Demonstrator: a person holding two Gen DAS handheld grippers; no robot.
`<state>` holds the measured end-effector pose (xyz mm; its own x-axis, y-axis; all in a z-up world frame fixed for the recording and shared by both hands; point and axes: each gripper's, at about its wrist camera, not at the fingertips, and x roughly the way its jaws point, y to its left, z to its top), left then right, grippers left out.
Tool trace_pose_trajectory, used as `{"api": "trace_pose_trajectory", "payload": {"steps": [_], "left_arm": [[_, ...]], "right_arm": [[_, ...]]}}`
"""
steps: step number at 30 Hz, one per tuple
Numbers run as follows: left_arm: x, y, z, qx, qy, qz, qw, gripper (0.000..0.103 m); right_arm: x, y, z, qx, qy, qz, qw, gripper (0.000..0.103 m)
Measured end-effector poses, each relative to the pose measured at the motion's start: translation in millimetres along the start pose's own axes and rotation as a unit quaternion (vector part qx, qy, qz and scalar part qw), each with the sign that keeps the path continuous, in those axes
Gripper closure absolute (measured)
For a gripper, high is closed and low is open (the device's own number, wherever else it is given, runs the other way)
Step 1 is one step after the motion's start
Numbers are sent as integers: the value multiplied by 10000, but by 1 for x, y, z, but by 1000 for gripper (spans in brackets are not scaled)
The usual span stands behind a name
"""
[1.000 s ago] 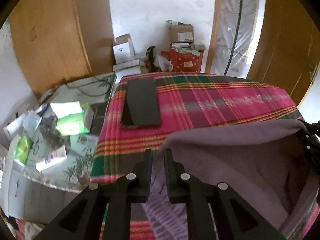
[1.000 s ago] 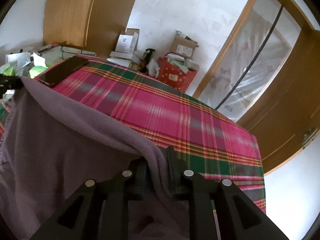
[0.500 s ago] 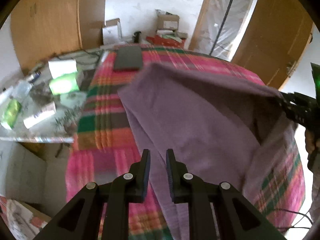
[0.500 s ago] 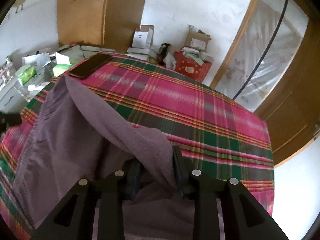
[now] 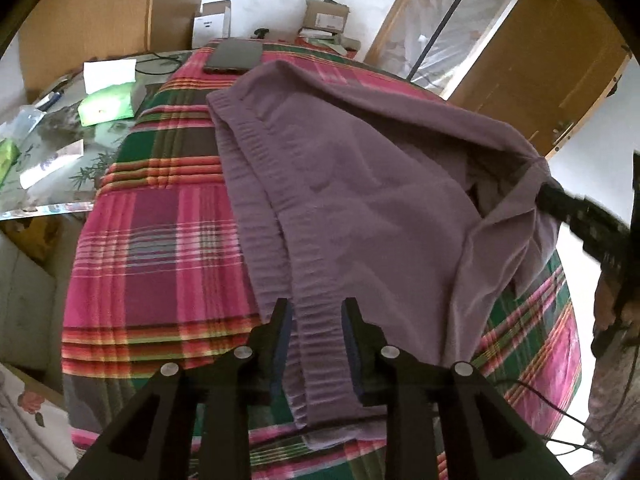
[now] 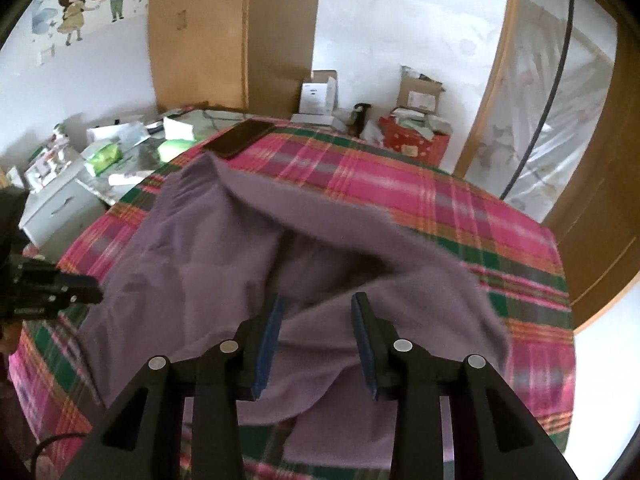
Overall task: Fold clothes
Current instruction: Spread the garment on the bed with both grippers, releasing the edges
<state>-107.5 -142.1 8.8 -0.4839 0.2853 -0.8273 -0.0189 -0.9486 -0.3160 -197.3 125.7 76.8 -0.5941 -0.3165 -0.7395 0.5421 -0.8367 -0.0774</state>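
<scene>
Now — change: your left gripper (image 5: 316,312) and right gripper (image 6: 318,312) have let go, jaws spread.
Garment: purple garment (image 5: 360,200) dropped on plaid bed (image 5: 160,220), bunched at 3 o'clock.
Meaning: regrip before folding.

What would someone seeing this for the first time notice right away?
A big purple garment sprawls across the middle of a bright pink-and-green plaid cloth, rumpled and partly folded over itself. Both tongs, left and right, hang open just above its near edge. A dark phone lies at the cloth's far left corner.
</scene>
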Motion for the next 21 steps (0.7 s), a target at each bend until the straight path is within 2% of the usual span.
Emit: {"api": "trace_pose_trajectory", "payload": {"steps": [5, 14, 17, 18, 21], "left_arm": [[11, 1, 0, -103, 231, -8, 9997, 73], [6, 2, 1, -311, 158, -59, 9994, 74], [4, -1, -1, -305, 101, 21, 9995, 86], [3, -1, -2, -310, 93, 56, 9995, 95], [-1, 5, -5, -502, 50, -41, 9987, 99]], "right_arm": [[7, 17, -21, 4, 128, 340, 9993, 65], [16, 29, -45, 333, 201, 589, 9975, 65], [20, 30, -48, 435, 256, 671, 9965, 65], [20, 28, -49, 446, 268, 685, 9963, 65], [23, 29, -53, 513, 297, 743, 9955, 65]]}}
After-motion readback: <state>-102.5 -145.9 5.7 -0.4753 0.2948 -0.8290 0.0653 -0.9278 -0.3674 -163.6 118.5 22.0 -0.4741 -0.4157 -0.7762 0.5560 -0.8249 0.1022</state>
